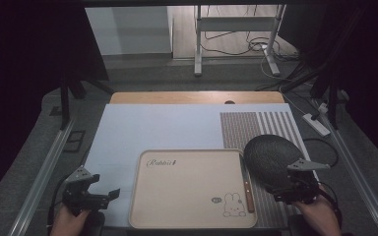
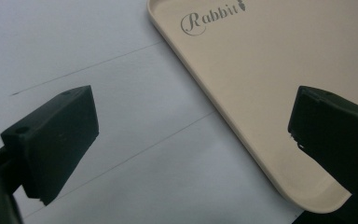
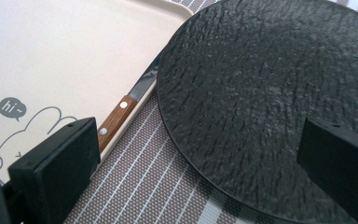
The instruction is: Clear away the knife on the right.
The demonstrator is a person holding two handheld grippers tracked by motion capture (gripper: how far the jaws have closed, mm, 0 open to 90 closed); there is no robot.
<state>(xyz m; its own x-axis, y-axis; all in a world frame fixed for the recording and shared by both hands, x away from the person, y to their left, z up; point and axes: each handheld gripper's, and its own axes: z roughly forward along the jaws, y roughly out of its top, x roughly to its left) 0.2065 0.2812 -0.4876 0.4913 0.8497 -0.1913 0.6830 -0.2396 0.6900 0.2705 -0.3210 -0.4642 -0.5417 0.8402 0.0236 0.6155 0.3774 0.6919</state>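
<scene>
A cream tray (image 1: pixel 187 196) printed with "Rabbit" and a rabbit drawing lies at the front middle of the table. A knife (image 1: pixel 248 191) with a wooden handle rests along the tray's right rim. Right of it, a round black slate plate (image 1: pixel 270 155) sits on a striped placemat (image 1: pixel 253 125). My left gripper (image 1: pixel 103 188) hovers left of the tray, open and holding nothing; its view shows the tray's corner (image 2: pixel 270 70) near the right jaw. My right gripper (image 3: pixel 200 158) is open over the plate's (image 3: pixel 270 93) near rim, with the knife (image 3: pixel 121 109) just beyond its left jaw.
A pale blue mat (image 1: pixel 162 128) covers the tabletop, with its wooden edge (image 1: pixel 197 97) at the back. Metal rails (image 1: pixel 44 172) run along both sides. A power strip (image 1: pixel 316 124) and cables lie on the floor to the right.
</scene>
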